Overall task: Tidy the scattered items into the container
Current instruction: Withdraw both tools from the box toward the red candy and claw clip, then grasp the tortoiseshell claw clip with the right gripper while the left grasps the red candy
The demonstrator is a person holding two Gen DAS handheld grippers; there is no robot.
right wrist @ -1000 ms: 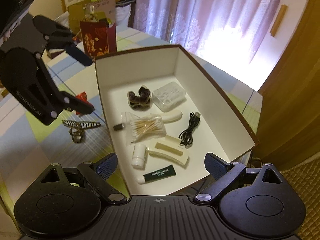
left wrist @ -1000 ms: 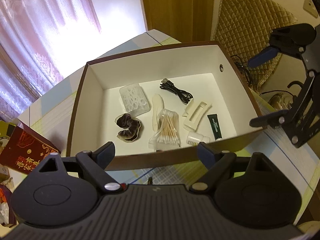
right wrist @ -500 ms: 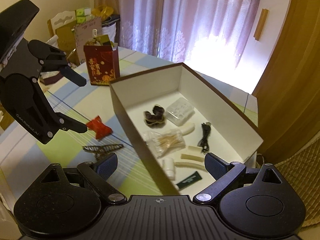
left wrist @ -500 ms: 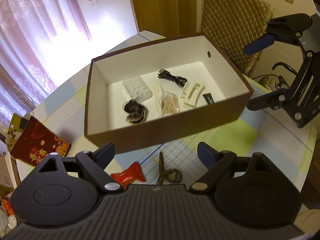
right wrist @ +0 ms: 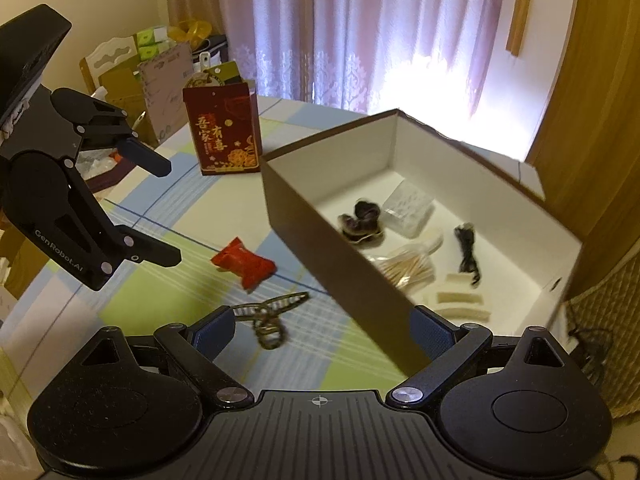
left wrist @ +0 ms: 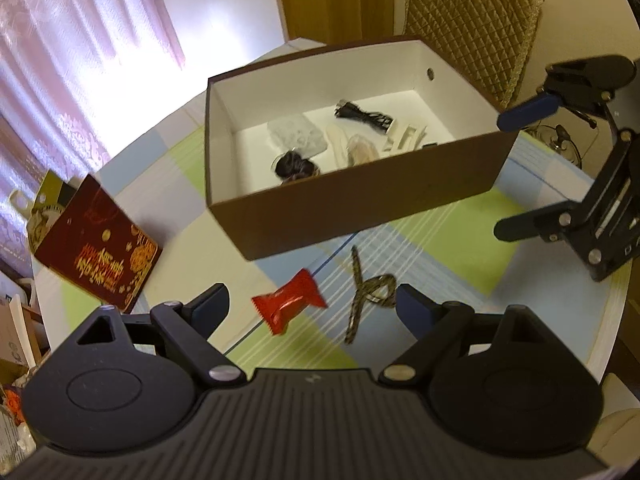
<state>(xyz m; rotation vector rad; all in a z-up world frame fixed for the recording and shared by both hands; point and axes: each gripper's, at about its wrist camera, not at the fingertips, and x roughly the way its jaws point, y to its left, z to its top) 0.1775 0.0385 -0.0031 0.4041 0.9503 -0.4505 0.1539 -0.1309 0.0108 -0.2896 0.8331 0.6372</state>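
Note:
A brown box (left wrist: 360, 220) with a white inside holds a black scrunchie (left wrist: 294, 164), a clear case (left wrist: 296, 134), a black cable (left wrist: 360, 114), cotton swabs (left wrist: 360, 148) and a white clip (left wrist: 404, 136). In front of it on the table lie a red wrapped sweet (left wrist: 288, 304) and a patterned hair clip (left wrist: 366, 288). My left gripper (left wrist: 310, 302) hangs open over the sweet and holds nothing. My right gripper (right wrist: 320, 328) is open and empty, near the box's wall (right wrist: 340, 264), with the hair clip (right wrist: 272, 316) and sweet (right wrist: 244, 264) ahead of it.
A red gift bag (left wrist: 100, 248) lies left of the box; the right wrist view shows this gift bag (right wrist: 224, 132) upright. A quilted chair back (left wrist: 472, 20) stands behind the box. Cluttered boxes (right wrist: 132, 72) sit beyond the table's far edge. The tablecloth (left wrist: 440, 248) is checked.
Both grippers have drawn back from over the box and stayed open. The sweet and hair clip on the table have come into view in front of the box.

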